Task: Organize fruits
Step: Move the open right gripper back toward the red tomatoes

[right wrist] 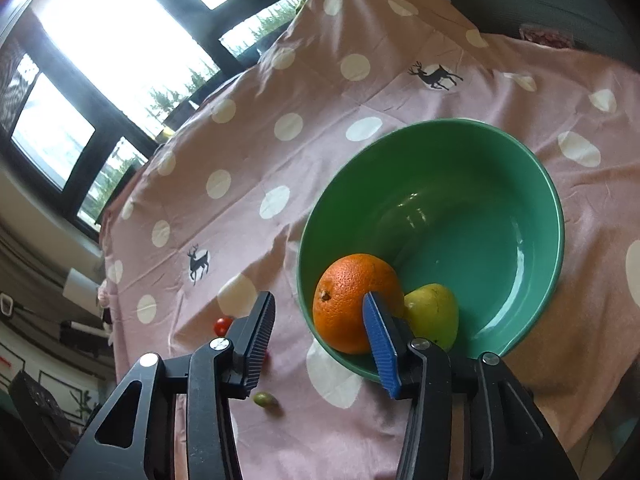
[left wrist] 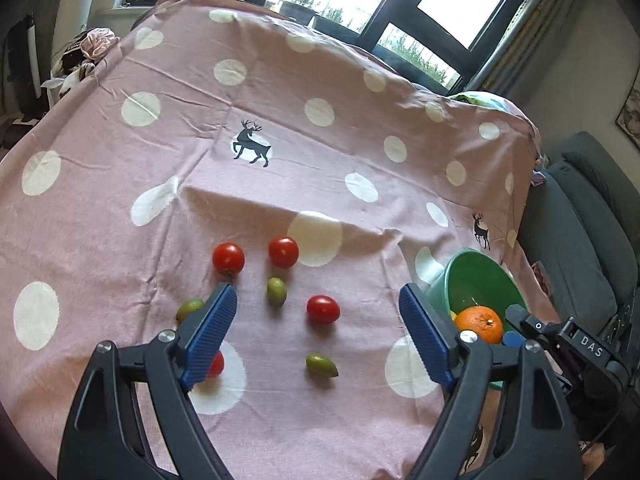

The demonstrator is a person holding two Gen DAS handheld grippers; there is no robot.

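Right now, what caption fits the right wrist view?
Open right gripper poised at the rim of a green bowl holding an orange and a yellow-green fruit.

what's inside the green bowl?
Green bowl holds an orange and a yellow-green pear, side by side. The right tool's blue pad hides where they meet.

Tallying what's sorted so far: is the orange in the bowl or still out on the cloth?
In the bowl. The orange sits inside the green bowl, against its near wall beside a yellow fruit.
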